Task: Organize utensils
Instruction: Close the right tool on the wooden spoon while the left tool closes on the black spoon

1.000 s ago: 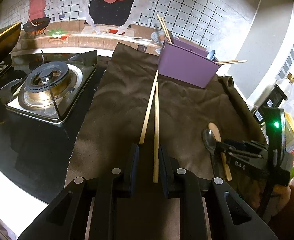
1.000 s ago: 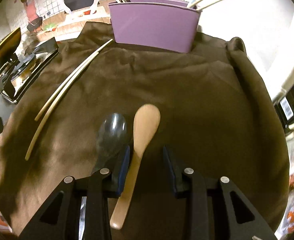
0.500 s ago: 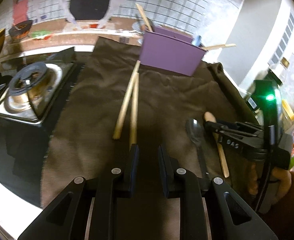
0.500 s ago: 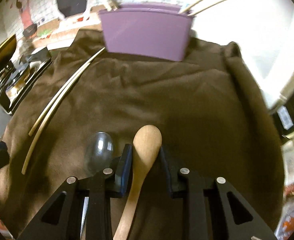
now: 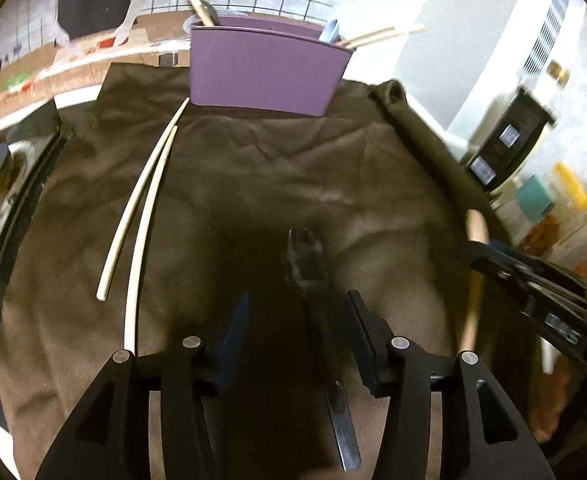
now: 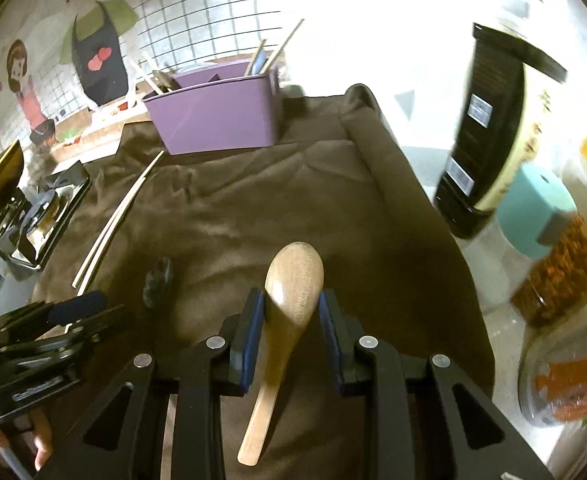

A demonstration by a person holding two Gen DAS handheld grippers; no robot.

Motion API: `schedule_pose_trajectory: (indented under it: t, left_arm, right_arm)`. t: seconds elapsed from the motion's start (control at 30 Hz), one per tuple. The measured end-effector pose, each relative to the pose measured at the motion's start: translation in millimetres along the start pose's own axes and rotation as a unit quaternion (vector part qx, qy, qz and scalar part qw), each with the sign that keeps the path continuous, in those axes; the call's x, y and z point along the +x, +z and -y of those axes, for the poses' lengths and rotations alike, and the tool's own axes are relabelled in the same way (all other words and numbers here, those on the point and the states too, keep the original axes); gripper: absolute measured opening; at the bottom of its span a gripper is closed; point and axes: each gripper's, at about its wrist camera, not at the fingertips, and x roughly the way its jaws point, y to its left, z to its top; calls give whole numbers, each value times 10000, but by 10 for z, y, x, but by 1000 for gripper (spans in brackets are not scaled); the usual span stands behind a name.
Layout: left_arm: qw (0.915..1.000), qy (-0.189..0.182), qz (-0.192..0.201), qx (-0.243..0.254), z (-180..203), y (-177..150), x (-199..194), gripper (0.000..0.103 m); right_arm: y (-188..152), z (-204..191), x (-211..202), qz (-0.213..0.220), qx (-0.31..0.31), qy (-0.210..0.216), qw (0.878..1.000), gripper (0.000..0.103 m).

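A brown cloth [image 5: 253, 168] covers the counter, with a purple utensil holder [image 5: 265, 72] at its far edge. My left gripper [image 5: 297, 300] hangs low over a dark metal spoon [image 5: 305, 256]. Its jaws are opening; the spoon lies on the cloth between them, and the pads are off it. My right gripper [image 6: 289, 300] is shut on a wooden spoon [image 6: 293, 276], gripped at the neck below the bowl and held off the cloth. Two pale chopsticks [image 5: 141, 208] lie side by side to the left. The right wrist view shows the metal spoon [image 6: 158, 280] and the holder [image 6: 217, 120].
A gas stove [image 6: 33, 208] borders the cloth on the left. On the right stand a dark bottle [image 6: 489, 128], a teal-lidded jar [image 6: 533, 216] and spice jars [image 6: 561, 272]. Chopsticks and spoons stick out of the holder. The cloth's right edge is rolled up.
My left gripper has moved right, from the chopsticks to over the metal spoon, and its jaws have widened. My right gripper closed on the wooden spoon and lifted it.
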Motion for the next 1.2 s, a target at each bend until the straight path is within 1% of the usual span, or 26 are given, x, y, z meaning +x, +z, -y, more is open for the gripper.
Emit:
schedule_pose_trajectory:
  t: [0.13,0.2,0.3,0.47,0.6,0.67,0.7,0.73,0.8,0.97,1.2]
  left_arm:
    - [9994,304,41,130,154,56,133,50]
    - [9988,459,-8,173,214,86,223,50]
    - [9981,595,-157,79,228,135,348,50]
    - [9966,812,-136,-10,232,199,419,50]
    - [9967,793,-147,-70,211,229,453,49]
    - [9976,669,-172,-89,188,226,469,44]
    - [9979,634,-129,-69,181,225,457,40]
    - [9984,550,-123,-56,171,223,451,34]
    - [9989,467,-82,-54,156,214,425,34]
    - [9993,309,205,-8,102,187,250,34]
    - [9988,282,392,-25,5,192,27,34]
  right_arm:
    - [-66,94,-30,17,142,43,9999,26]
    - [-88,120,-41,32,169,19,9999,26]
    - [-105,152,-64,63,197,24,9998,26]
    - [-115,205,-94,109,212,-17,9997,26]
    - [-114,238,-94,107,263,1,9996,26]
    - [-113,235,-92,107,257,4,9996,26]
    - [-109,229,-88,102,244,7,9996,26]
    - [-108,225,-86,101,234,10,9997,26]
    - [-97,214,-80,94,216,24,9997,26]
    - [-74,149,-63,81,153,51,9998,26]
    - [-21,10,-28,72,21,45,10000,26]
